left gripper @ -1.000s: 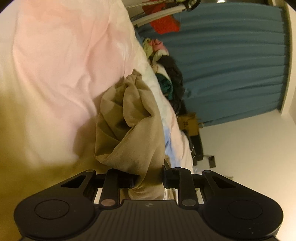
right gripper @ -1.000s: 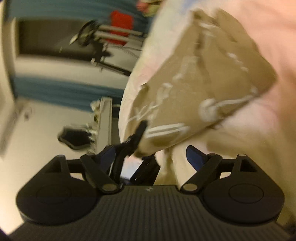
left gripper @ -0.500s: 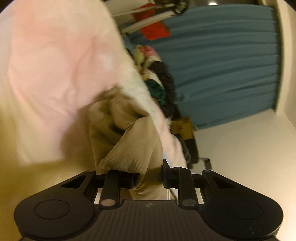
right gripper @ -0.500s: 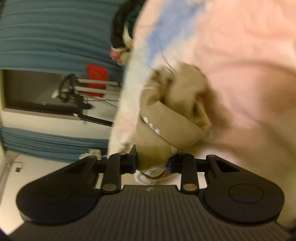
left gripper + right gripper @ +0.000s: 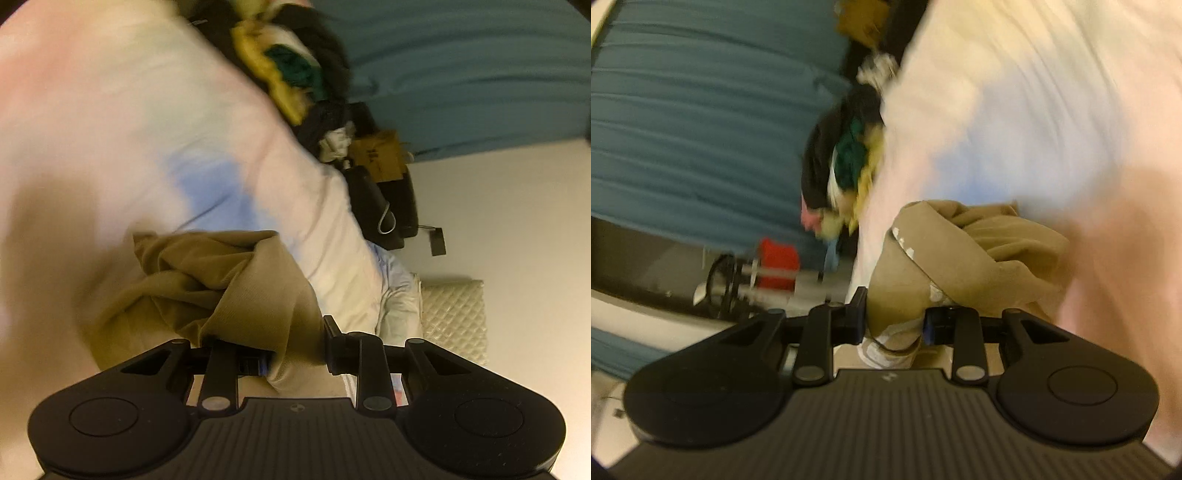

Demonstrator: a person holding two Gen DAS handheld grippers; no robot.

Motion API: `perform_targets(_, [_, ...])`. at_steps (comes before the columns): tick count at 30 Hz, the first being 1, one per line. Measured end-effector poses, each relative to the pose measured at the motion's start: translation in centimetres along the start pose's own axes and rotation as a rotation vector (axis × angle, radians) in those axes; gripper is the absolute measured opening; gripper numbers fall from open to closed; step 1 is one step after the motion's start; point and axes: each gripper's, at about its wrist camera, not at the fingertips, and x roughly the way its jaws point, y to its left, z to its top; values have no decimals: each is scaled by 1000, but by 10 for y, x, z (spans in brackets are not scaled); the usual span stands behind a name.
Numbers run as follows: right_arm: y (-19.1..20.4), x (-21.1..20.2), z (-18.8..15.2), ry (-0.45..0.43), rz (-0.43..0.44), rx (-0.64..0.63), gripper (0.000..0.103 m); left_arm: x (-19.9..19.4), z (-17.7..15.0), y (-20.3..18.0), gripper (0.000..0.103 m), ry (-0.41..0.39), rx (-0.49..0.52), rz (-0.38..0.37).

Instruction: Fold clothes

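A bed [image 5: 110,122] fills most of the room's near side, spread with a pale cover that runs from pink through white to a patch of blue. Behind it hangs a long teal curtain [image 5: 472,74], and against the bed's far edge sits one heap of mixed laundry [image 5: 295,70], black, yellow and dark green pieces tangled together. A brown cardboard box [image 5: 380,155] stands beside the heap, with a quilted cream panel [image 5: 454,314] further along the white wall. In the right wrist view one red item [image 5: 777,264] shows on a metal rack near the curtain, too blurred to name. There is one garment in play: a tan piece of clothing [image 5: 221,280] with white markings along an edge, bunched over the bed cover. Two tongs are on it. The left tongs [image 5: 295,350] are narrowly set and clenched on a fold of the tan cloth. The right tongs [image 5: 895,325] are likewise drawn in, gripping another bunched part of the same garment [image 5: 960,251].
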Motion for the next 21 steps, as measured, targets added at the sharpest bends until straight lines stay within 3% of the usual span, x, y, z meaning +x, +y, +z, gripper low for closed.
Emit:
perform_targets(4, [33, 10, 51, -194, 89, -125, 32, 57, 26, -52, 30, -46, 82, -168])
perform_targets(7, [30, 31, 73, -230, 116, -174, 32, 77, 24, -60, 31, -120, 150, -204])
perform_targets(10, [-8, 63, 78, -172, 93, -156, 32, 106, 20, -45, 31, -147, 226, -142])
perform_targets(15, [-85, 100, 57, -52, -22, -113, 32, 153, 1, 26, 31, -31, 270, 14])
perform_targets(18, [-123, 107, 29, 2, -83, -75, 32, 154, -14, 66, 32, 6, 313, 59])
perform_targets(21, [-151, 106, 11, 37, -84, 24, 32, 146, -23, 85, 38, 27, 378, 82])
